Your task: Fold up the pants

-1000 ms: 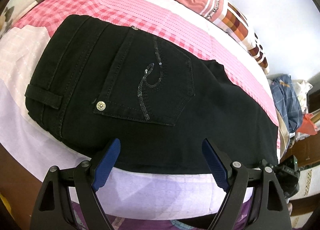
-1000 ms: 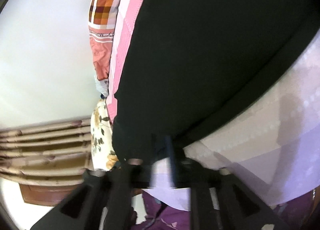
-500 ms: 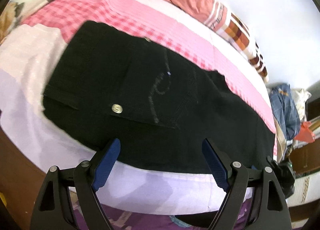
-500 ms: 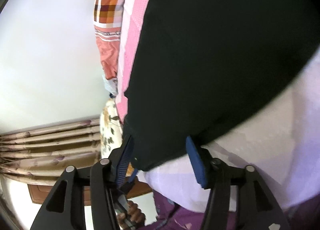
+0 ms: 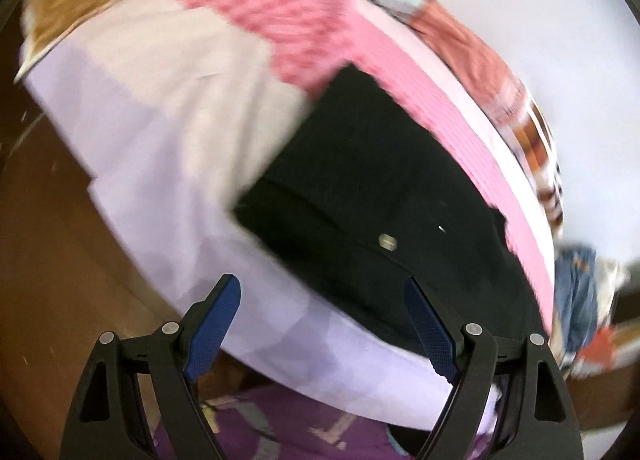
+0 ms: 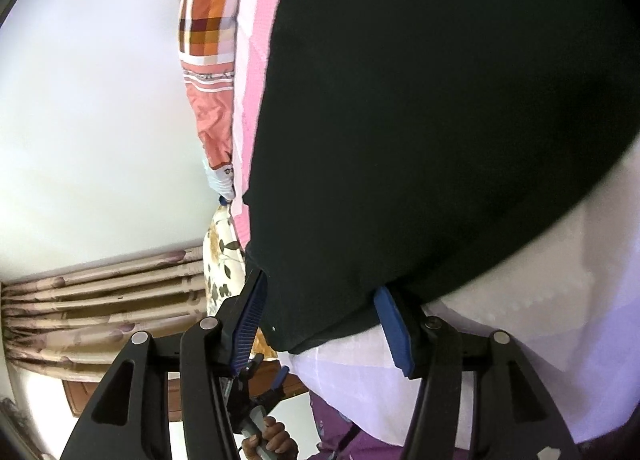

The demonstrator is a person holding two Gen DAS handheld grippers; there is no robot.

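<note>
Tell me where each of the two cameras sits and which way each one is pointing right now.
Left wrist: behind the left gripper, looking steeply down at the black pants on the pink and lilac bedsheet; jaws open, empty.
Right wrist: behind the right gripper, looking low across the bed toward the wall; jaws straddle a pants edge without pressing. A hand shows below.
Shared: pants, bedsheet, patterned pillow.

A pink-and-lilac bedsheet (image 5: 168, 108), a patterned pillow (image 6: 208, 60) and pleated curtains (image 6: 100, 300).
</note>
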